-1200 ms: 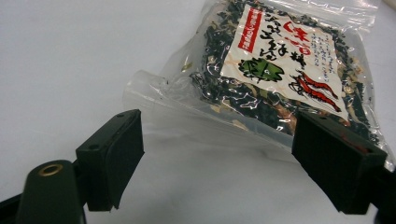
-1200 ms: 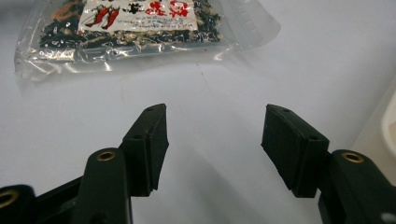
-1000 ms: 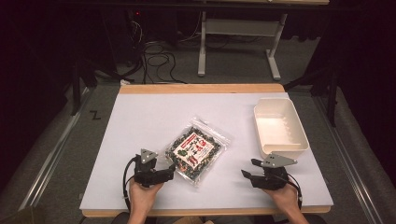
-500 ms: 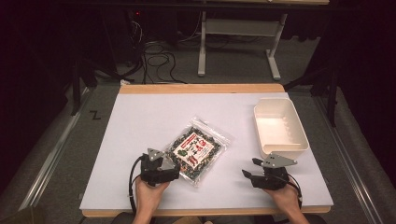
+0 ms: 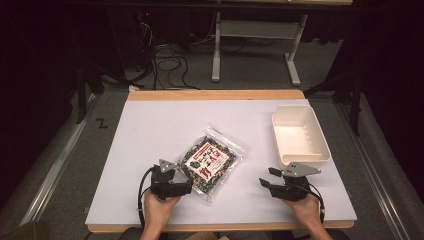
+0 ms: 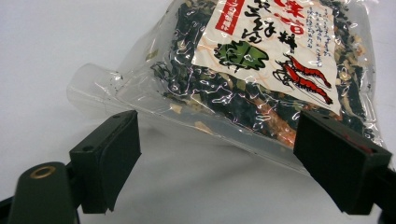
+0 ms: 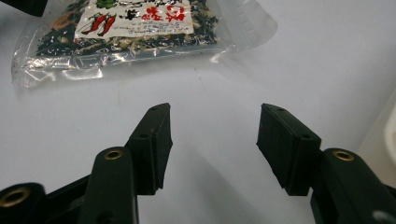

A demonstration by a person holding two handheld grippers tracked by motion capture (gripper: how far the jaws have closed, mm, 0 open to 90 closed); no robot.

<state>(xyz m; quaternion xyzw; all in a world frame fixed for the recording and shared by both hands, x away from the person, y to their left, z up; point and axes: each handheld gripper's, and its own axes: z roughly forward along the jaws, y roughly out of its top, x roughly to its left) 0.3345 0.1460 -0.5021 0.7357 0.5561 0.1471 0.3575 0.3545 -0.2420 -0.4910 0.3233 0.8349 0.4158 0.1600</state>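
Left gripper [image 5: 186,181] sits low on the table [image 5: 150,130], about 7 o'clock from center in the high view, jaws pointing toward 3 o'clock at the near edge of the snack bag [image 5: 211,161]. In the left gripper view its jaws are spread wide and flank the bag's [image 6: 261,60] clear bottom seam; pads not pressing on it, the plastic edge lies just ahead of them. Bag is a clear pouch of dark dried seaweed mix with a white label and red shrimp print, lying flat near table center, tilted so its long axis runs roughly 1 to 7 o'clock. Right gripper [image 5: 266,178] is at about 5 o'clock, well apart from the bag, jaws aimed toward 9 o'clock. Right gripper view: jaws [image 7: 212,140] spread with bare table between them, just been closing a bit, nothing held; bag [image 7: 135,28] lies farther out at 11 o'clock. White plastic bin [image 5: 320,145] stands at 3 o'clock, just beyond the right gripper.
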